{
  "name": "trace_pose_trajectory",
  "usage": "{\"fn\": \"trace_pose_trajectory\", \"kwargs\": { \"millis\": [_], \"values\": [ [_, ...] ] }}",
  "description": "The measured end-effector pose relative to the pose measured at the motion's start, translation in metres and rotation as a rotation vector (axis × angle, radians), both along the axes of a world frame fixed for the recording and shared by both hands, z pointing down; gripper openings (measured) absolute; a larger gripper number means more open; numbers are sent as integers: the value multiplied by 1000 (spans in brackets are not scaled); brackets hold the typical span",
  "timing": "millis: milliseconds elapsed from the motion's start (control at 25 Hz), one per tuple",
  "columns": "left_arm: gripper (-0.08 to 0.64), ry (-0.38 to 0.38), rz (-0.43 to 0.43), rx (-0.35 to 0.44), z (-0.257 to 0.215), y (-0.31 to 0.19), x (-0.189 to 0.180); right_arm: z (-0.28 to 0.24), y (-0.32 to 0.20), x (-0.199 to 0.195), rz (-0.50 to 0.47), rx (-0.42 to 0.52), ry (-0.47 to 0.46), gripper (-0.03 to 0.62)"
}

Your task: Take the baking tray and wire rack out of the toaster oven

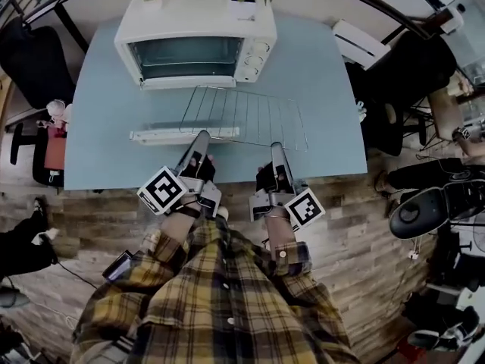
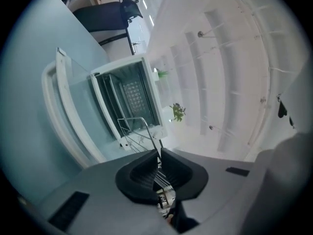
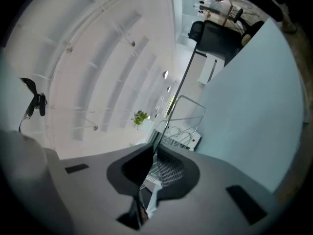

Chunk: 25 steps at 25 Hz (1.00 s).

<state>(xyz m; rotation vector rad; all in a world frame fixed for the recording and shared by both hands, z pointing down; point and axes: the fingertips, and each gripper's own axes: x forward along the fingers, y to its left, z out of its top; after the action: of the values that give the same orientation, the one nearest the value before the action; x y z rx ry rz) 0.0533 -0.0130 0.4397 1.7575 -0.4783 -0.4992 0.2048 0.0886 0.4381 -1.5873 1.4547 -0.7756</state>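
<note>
**While both grippers pinch its near edge, the rack hangs clear of the oven**

Since the rack (image 1: 250, 116) is wide and springy, we hold it at two points on its edge farthest from the oven (image 1: 193, 21), one gripper toward each corner, so it stays level and does not twist. It is wholly out of the oven mouth, just in front of it. Its left part lies over the dropped door (image 1: 167, 136), its right part over bare table (image 1: 326, 89). We judge that it is carried, not resting, though the head view does not settle this.

The left gripper (image 1: 203, 139) points level toward the oven with its jaws drawn almost together. In its own view the dark pads meet on a thin wire, and the rack's frame runs from them toward the oven. The right gripper (image 1: 276, 149) does the same on its side, nearly closed on the edge wire, with the rack running out ahead beside the oven's control end. Neither touches anything else.

As for the tray, we cannot pick it out. The open oven shows only a dim cavity (the left gripper view catches a patterned panel deep inside, and we cannot tell what it is). In front of the oven we see only the rack, so we judge that the tray is yet to come out.
</note>
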Motion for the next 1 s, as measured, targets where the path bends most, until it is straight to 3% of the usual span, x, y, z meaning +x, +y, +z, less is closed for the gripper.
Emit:
{"fn": "trace_pose_trajectory", "kwargs": {
  "millis": [200,360,560,840,1000],
  "values": [
    [20,-119,163,56,14,27,60,8,52,51,159,-17,-4,31],
    [20,-130,280,36,28,53,107,24,93,83,277,-61,-23,32],
    [21,-181,382,7,51,83,141,48,130,107,358,-104,-63,34],
    [21,-252,417,-88,95,95,148,100,144,114,389,-187,-189,37],
    [34,-356,393,-135,123,92,139,127,138,107,376,-209,-280,37]
  ]
}}
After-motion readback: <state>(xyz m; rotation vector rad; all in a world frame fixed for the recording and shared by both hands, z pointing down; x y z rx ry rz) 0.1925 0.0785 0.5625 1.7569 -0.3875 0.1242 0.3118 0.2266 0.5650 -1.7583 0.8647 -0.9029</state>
